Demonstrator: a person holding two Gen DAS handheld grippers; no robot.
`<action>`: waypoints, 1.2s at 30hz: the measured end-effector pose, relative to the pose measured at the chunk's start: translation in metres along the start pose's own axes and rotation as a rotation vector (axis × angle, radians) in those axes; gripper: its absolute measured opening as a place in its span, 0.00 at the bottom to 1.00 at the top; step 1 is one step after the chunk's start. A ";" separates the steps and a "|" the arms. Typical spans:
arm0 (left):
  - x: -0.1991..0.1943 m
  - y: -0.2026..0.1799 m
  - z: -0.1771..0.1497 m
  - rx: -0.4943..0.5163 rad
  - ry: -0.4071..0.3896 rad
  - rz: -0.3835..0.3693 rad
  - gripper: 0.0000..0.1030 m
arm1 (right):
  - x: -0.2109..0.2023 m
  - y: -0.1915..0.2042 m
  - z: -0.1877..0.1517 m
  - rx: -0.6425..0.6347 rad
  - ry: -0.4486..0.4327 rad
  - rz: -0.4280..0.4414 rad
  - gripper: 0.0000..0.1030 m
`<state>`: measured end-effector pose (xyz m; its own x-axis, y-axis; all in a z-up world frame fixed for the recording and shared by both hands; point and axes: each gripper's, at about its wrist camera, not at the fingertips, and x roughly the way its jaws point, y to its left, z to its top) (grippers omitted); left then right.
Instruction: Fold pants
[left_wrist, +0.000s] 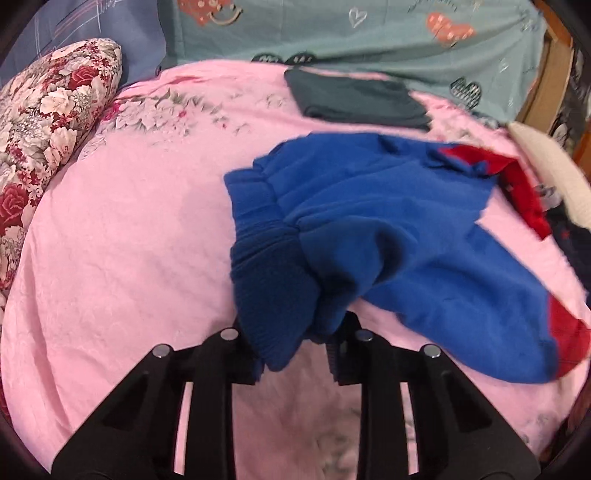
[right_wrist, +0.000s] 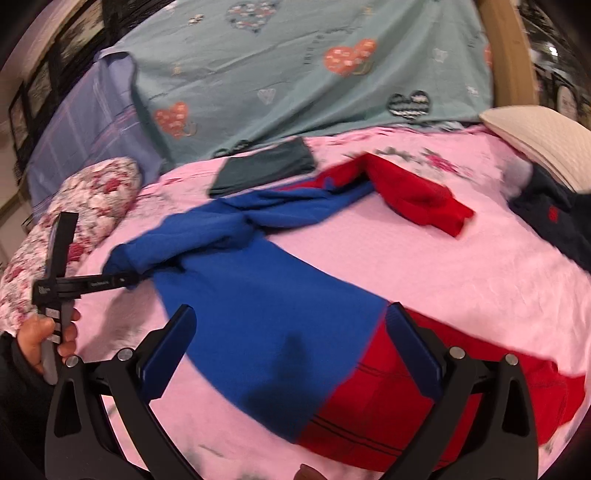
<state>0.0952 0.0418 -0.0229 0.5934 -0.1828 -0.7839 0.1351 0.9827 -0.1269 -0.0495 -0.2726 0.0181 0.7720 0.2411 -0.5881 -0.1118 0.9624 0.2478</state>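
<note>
Fleece pants (left_wrist: 369, 221), soft and floppy, sag from the left gripper (left_wrist: 295, 354) clamped on their ribbed waistband, while the right gripper (right_wrist: 291, 354) hovers wide open, empty, above a leg, best pinched at its cuff.

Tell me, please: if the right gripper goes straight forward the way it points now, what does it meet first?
Most likely the blue and red pants, lying on the pink bedspread between the open fingers of the right gripper; depth is hard to judge.
</note>
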 end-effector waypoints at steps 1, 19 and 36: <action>-0.012 0.002 -0.003 -0.007 -0.018 -0.033 0.22 | -0.002 0.011 0.015 -0.026 0.002 0.036 0.99; -0.003 0.025 -0.036 -0.137 0.063 -0.175 0.31 | 0.292 0.280 0.063 -0.660 0.821 0.147 0.65; -0.131 0.121 -0.005 -0.344 -0.255 -0.009 0.23 | 0.229 0.382 0.186 -0.481 0.333 0.685 0.26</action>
<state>0.0298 0.1847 0.0619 0.7763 -0.1509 -0.6120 -0.1056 0.9260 -0.3623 0.2010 0.1270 0.1209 0.2267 0.7332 -0.6411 -0.7885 0.5246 0.3211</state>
